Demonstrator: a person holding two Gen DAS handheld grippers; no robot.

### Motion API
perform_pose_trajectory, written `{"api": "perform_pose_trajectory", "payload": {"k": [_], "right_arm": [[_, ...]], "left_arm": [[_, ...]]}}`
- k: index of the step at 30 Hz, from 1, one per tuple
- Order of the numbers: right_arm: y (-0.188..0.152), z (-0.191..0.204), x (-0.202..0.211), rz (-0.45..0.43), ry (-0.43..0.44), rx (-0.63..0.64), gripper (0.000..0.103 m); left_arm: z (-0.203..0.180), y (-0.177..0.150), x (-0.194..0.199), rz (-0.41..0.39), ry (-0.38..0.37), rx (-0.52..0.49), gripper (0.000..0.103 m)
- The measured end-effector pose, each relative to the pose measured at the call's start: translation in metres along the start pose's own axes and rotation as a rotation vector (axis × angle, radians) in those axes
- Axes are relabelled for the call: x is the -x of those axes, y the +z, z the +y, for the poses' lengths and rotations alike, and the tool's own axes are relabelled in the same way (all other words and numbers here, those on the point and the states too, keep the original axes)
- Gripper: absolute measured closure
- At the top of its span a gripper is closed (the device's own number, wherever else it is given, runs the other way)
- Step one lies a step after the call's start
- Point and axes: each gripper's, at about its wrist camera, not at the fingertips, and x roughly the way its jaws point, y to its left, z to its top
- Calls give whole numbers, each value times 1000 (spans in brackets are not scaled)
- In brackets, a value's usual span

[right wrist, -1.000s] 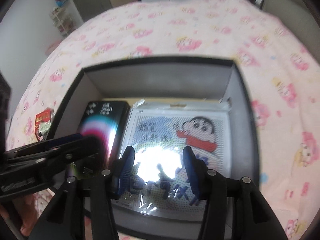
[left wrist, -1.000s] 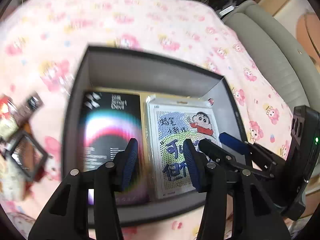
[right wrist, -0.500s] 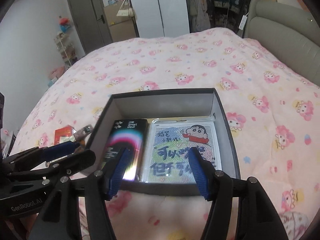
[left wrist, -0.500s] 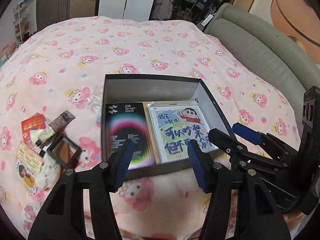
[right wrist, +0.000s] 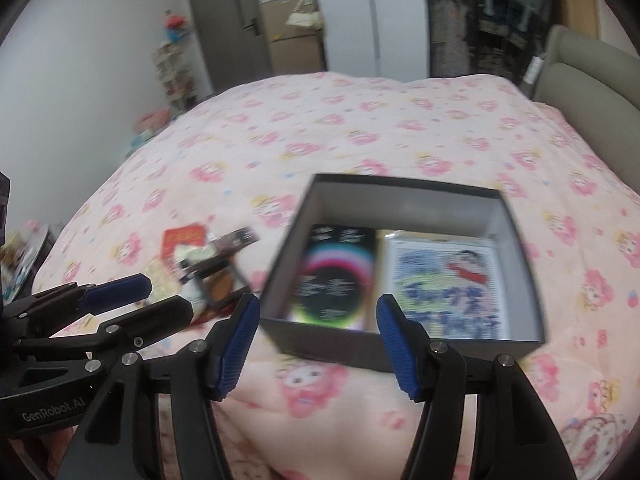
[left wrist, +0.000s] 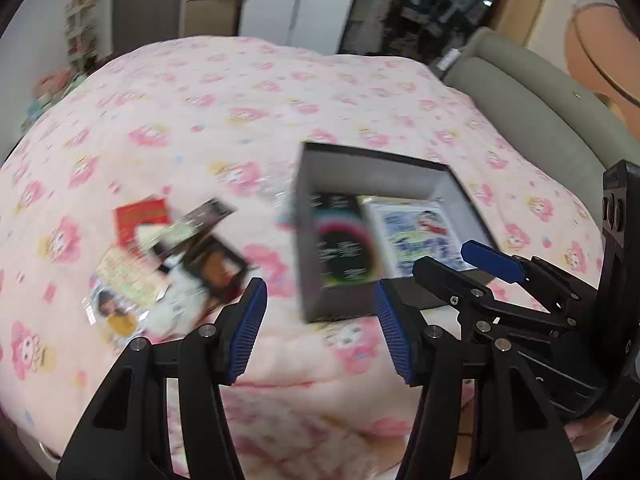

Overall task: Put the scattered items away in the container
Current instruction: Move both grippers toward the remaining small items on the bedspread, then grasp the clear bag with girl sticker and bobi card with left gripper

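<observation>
From the left wrist camera, the left gripper hangs above the pink patterned blanket with its blue-padded jaws spread apart and nothing between them. Beyond the right finger sits the dark box, open at the top. Inside it a black package with a rainbow ring lies on the left and a cartoon picture in a clear sleeve lies on the right, side by side. To the left of the box, well apart from it, a loose pile of small items rests on the blanket: a red packet, some printed cards, a dark frame and something white, all blurred. The right gripper reaches in from the right edge over the box's near right corner, and it holds nothing. A grey padded headboard runs behind.

From the right wrist camera, the right gripper also stands open and empty, its fingers framing the near wall of the box. The black package and the cartoon picture lie flat on the box floor. The left gripper enters from the left, over the pile of items. A grey door stands in the far wall.
</observation>
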Motion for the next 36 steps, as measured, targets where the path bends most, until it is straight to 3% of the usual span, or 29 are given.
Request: {"api": "perform_pose_trajectory", "payload": {"k": [9, 14, 19, 24, 27, 31, 36], "right_arm": [[7, 80, -58, 98, 164, 96, 46], [4, 108, -101, 198, 229, 102, 46], [-3, 130, -137, 290, 271, 148, 46], [-7, 151, -173, 406, 335, 170, 46], [-13, 164, -192, 476, 388, 187, 46], [-19, 180, -211, 540, 424, 217, 46], [-18, 200, -227, 572, 439, 246, 46]], "left_arm": [[94, -18, 5, 12, 40, 176, 47], [151, -30, -12, 61, 118, 305, 47], [209, -48, -27, 88, 135, 440, 47], [260, -54, -44, 77, 181, 516, 47], [285, -48, -58, 67, 165, 538, 50], [303, -42, -79, 81, 100, 567, 59], [300, -50, -96, 142, 99, 562, 65]]}}
